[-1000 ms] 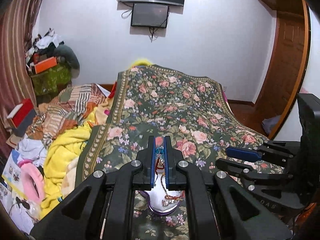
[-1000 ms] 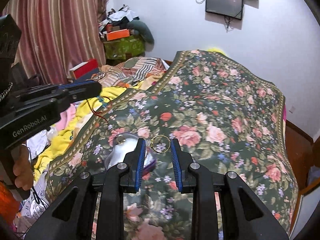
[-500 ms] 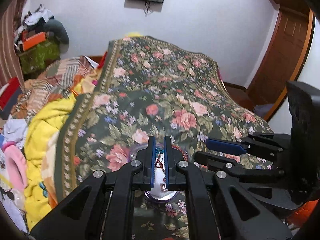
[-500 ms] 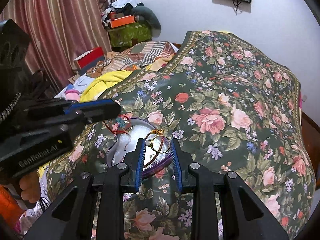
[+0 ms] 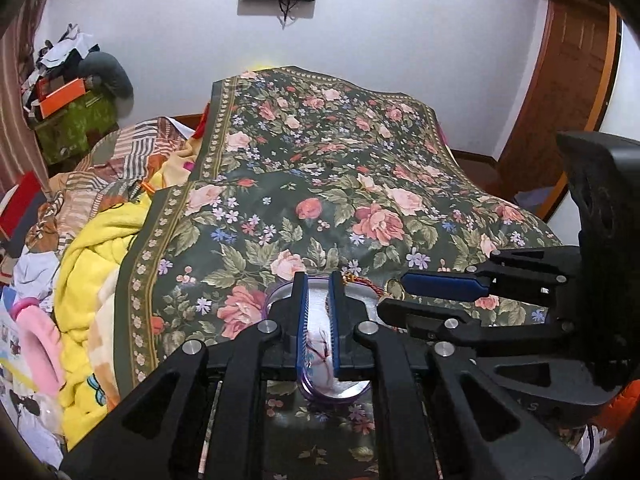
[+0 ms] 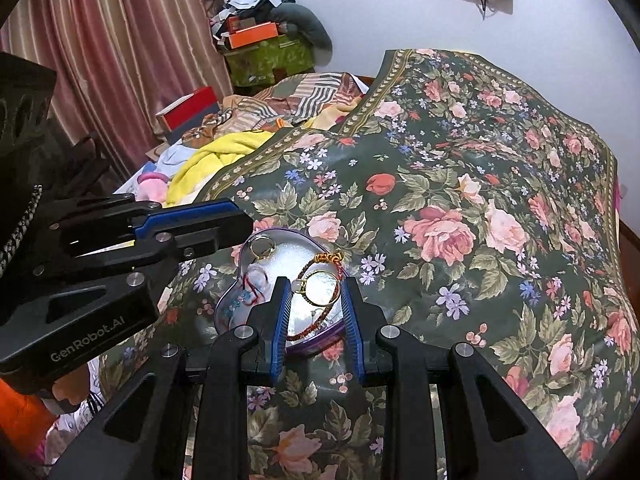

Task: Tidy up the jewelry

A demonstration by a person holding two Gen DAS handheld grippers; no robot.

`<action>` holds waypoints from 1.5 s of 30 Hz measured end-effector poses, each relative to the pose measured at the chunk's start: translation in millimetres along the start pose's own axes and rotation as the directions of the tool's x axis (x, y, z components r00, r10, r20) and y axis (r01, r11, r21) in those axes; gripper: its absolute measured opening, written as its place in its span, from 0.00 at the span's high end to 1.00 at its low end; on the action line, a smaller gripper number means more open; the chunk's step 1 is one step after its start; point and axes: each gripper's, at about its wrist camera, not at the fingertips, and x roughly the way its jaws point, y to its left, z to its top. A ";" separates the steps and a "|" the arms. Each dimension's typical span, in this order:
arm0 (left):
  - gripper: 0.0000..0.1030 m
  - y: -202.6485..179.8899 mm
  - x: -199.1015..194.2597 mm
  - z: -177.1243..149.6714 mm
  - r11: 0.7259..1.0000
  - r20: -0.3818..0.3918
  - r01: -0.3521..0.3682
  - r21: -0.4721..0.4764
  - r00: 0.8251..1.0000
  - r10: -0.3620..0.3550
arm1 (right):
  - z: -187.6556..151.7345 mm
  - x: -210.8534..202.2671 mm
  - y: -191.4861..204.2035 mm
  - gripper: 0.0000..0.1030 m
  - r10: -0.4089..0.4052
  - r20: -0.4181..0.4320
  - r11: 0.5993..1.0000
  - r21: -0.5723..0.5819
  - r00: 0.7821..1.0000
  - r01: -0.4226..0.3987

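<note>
Tray: a shallow, purple-rimmed dish [image 6: 298, 350] with a white inside lies on the floral bedspread [image 6: 480, 208], at the near middle of the bed.
Gold ring: a gold hoop [image 6: 322, 289] with a small pale bead at its left lies in the tray, between the right gripper's blue pads and apart from both.
Braided cord: a red-and-gold cord bracelet [image 6: 320, 320] curves round the ring inside the tray, its tasselled knot at the far side.
Second ring: a smaller gold ring [image 6: 262, 247] sits at the tray's far left, just right of the left gripper's tip.
Red thread piece: a thin red-string item with blue beads [image 6: 244, 300] lies in the tray's left part; in the left wrist view it shows blurred between that gripper's pads.
Right gripper: [image 6: 316, 314] it hangs low over the tray's near edge, pointing away across the bed; jaws parted moderately, gripping nothing.
Left gripper: [image 5: 317, 320] it reaches over the tray from the left, angled down; jaws narrow with a slim gap, and the thread below looks loose in the tray.
Surroundings: a yellow blanket [image 5: 92, 256] and a heap of clothes lie left of the bedspread.
</note>
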 end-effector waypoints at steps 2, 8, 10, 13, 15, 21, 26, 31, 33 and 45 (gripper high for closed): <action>0.92 4.7 -0.7 0.1 1.000 0.002 -0.006 -0.016 1.000 0.006 | 0.4 1.1 1.3 0.77 -0.002 -0.002 1.000 -0.005 1.000 0.002; 0.85 17.9 -1.8 -1.6 0.997 -0.001 -0.043 -0.057 0.999 0.043 | 2.2 8.0 4.2 0.77 -0.001 -0.014 1.000 -0.012 1.000 0.001; 0.73 21.1 -3.1 -3.0 0.996 0.000 -0.052 -0.066 0.999 0.052 | 2.6 11.1 6.2 0.77 -0.011 -0.027 1.000 -0.018 1.000 0.011; 0.64 24.4 -5.0 -5.2 0.995 0.003 -0.067 -0.078 0.998 0.067 | 2.8 15.5 8.1 0.72 -0.017 -0.051 1.000 -0.021 0.999 0.016; 0.64 25.5 -6.0 -5.9 0.994 0.000 -0.074 -0.080 0.997 0.074 | 1.9 14.9 8.3 0.65 -0.024 -0.049 0.999 -0.023 0.999 0.023; 0.62 23.0 -13.0 -6.2 0.994 0.006 -0.083 -0.076 0.996 0.084 | 0.8 -0.4 2.6 0.65 -0.040 -0.023 0.999 0.001 0.999 0.040; 0.59 13.0 -25.8 -6.0 0.995 0.023 -0.077 -0.063 0.997 0.079 | 5.3 -27.9 -5.6 0.65 -0.055 0.033 0.997 0.047 0.998 0.053; 0.54 -1.8 -45.8 -6.0 0.996 0.053 -0.078 -0.036 0.995 0.080 | 7.8 -62.7 -7.1 0.65 -0.090 0.110 0.994 0.071 0.990 0.082; 0.52 -8.9 -58.3 -6.0 0.996 0.074 -0.083 -0.029 0.994 0.085 | 7.7 -79.9 -5.7 0.65 -0.105 0.144 0.992 0.081 0.984 0.094; 0.45 -48.2 -165.9 1.9 0.993 0.329 -0.121 -0.002 0.937 0.115 | -2.3 -189.5 25.5 0.64 -0.174 0.419 0.985 0.091 0.891 0.150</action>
